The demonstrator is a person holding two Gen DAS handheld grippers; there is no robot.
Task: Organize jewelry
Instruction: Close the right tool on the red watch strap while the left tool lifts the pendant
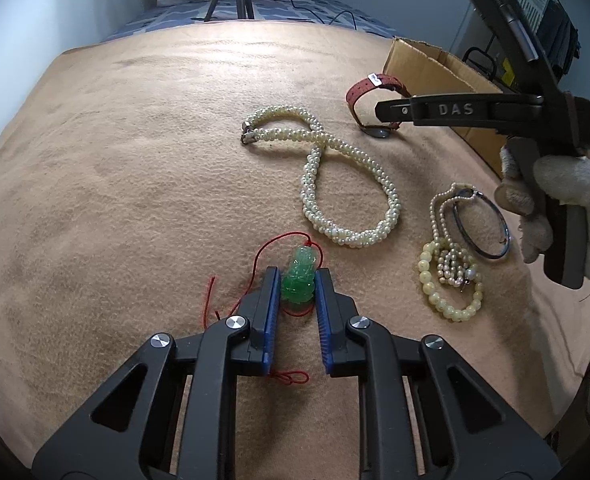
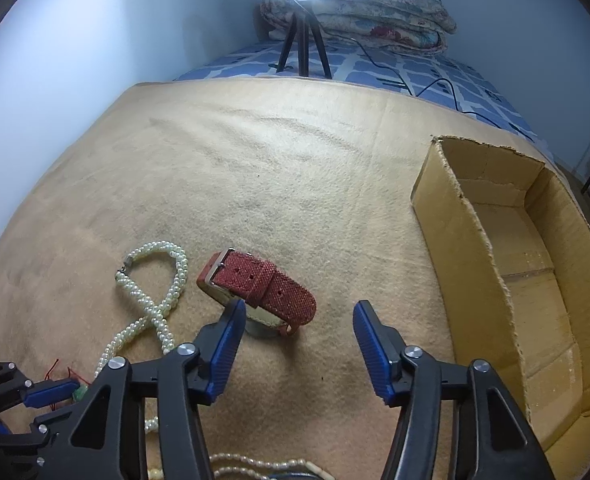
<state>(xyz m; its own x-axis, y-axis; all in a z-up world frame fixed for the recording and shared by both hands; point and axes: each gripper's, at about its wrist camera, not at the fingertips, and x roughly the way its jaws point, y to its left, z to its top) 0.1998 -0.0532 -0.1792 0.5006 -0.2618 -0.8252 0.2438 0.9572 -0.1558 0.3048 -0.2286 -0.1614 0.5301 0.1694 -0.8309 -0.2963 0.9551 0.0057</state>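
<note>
My left gripper (image 1: 297, 276) has its blue pads against both sides of a green jade pendant (image 1: 299, 279) on a red cord (image 1: 231, 300), resting on the tan blanket (image 1: 135, 160). A twisted pearl necklace (image 1: 335, 184) lies beyond it, also in the right wrist view (image 2: 155, 300). My right gripper (image 2: 299, 312) is open, hovering just short of a red-strapped watch (image 2: 259, 284), which also shows in the left wrist view (image 1: 371, 92). An open, empty cardboard box (image 2: 535, 280) stands to the right.
A pile of bead bracelets (image 1: 451, 280), a thin pearl strand (image 1: 439, 216) and a dark bangle (image 1: 483, 224) lie at right. A tripod (image 2: 305, 44) and folded quilts (image 2: 359, 12) stand on the blue-patterned bed beyond the blanket.
</note>
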